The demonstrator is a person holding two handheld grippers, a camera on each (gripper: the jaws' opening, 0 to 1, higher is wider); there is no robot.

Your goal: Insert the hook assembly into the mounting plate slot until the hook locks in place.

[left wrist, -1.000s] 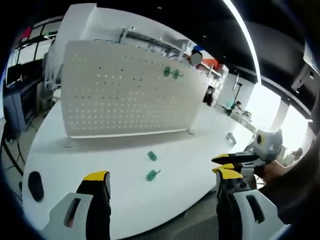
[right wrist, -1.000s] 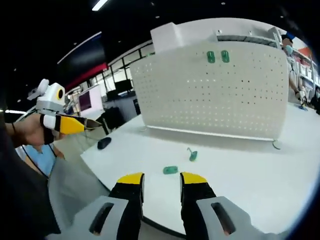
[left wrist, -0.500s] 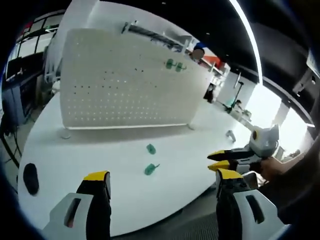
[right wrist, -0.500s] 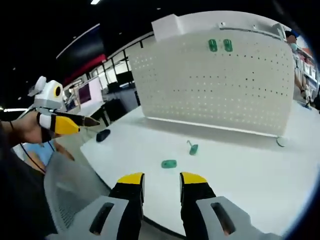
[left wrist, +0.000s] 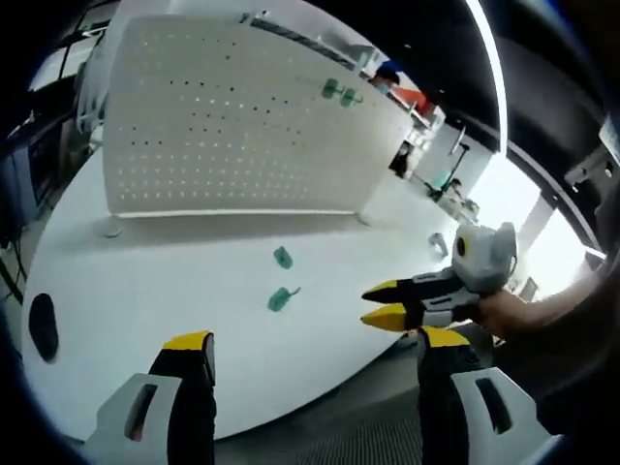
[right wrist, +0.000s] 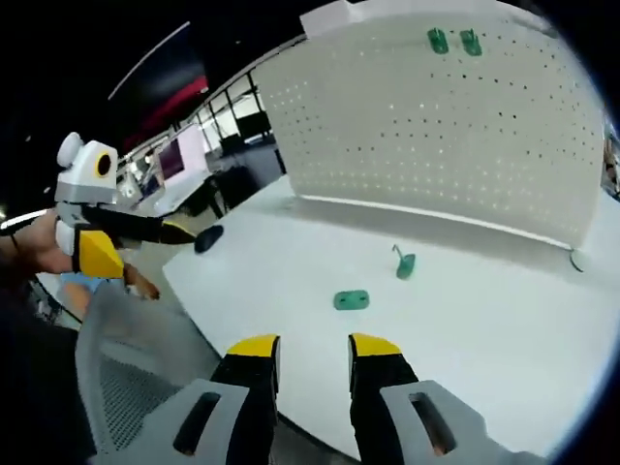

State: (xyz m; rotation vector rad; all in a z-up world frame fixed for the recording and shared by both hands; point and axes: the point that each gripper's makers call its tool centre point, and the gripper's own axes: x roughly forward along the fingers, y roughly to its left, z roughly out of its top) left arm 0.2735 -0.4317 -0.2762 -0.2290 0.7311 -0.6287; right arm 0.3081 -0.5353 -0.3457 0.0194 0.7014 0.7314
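Left tool (left wrist: 305, 354), seen in left gripper view: jaws spread wide, nothing between, held over near edge of white tabletop (left wrist: 145, 320). Right tool (right wrist: 313, 349), in right gripper view: jaws a small gap apart, nothing pinched, also above tabletop edge.

Right tool also shows in left gripper view at right side, held by a hand (left wrist: 509, 315); its yellow tips sit close together, pointing toward the middle of tabletop. Left tool shows in right gripper view at left, held by a hand (right wrist: 39, 247).

Two green parts lie loose on tabletop, near each other but apart, w/ neither tool touching them. Mounting plate (right wrist: 351, 300) lies flat, closer to right tool. Hook assembly (right wrist: 404, 263) sits just beyond it, w/ thin hook stem sticking up, nearer the pegboard (right wrist: 436, 126). In left gripper view same pair sits mid-tabletop.

White pegboard stands upright at far side of tabletop, w/ two green pieces (right wrist: 453, 42) mounted side by side near its top. Dark oval object (left wrist: 43, 326) lies at tabletop's left part in left gripper view.
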